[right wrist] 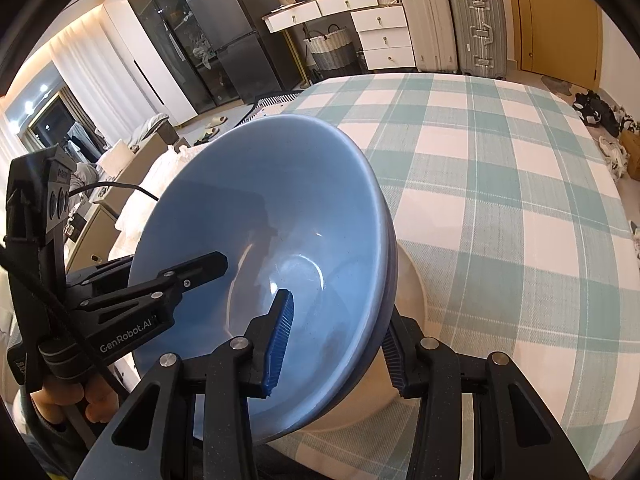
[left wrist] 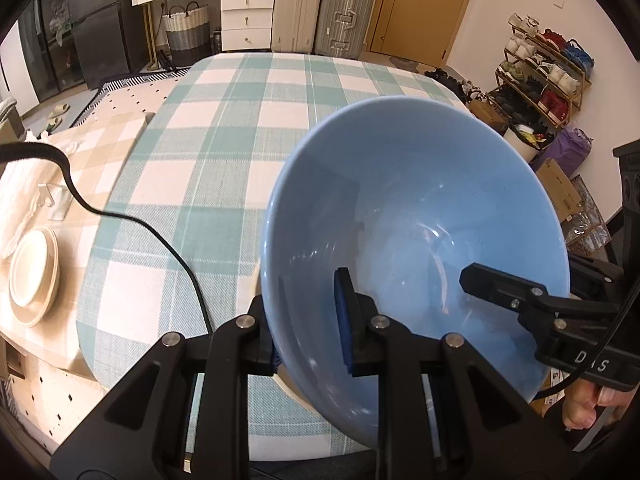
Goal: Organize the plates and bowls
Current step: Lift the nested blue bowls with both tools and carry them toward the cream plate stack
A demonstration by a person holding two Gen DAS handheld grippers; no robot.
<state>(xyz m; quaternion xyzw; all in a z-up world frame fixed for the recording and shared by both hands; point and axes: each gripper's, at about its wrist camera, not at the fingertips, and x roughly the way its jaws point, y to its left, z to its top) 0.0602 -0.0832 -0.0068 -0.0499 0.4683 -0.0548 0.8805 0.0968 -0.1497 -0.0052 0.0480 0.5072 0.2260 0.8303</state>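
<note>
Two tools on one blue bowl [left wrist: 416, 216]: left tool [left wrist: 308, 320] pinches the near-left rim, right tool [right wrist: 332, 344] pinches the opposite rim, one finger in and one out each. Bowl is tilted, held just over a cream plate [right wrist: 408, 312] at the near edge of the checked table [left wrist: 224, 128]. In the right wrist view it looks like two nested blue bowls, can't confirm. Cream plates [left wrist: 34, 276] are stacked on the side table to the left. Judgement: midway, bowl not yet set down. Black cable [left wrist: 160, 236] trails across the near-left cloth, a snag risk.

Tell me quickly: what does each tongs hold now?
Left tongs: closed on the rim of the blue bowl.
Right tongs: closed on the opposite rim of the same bowl.
</note>
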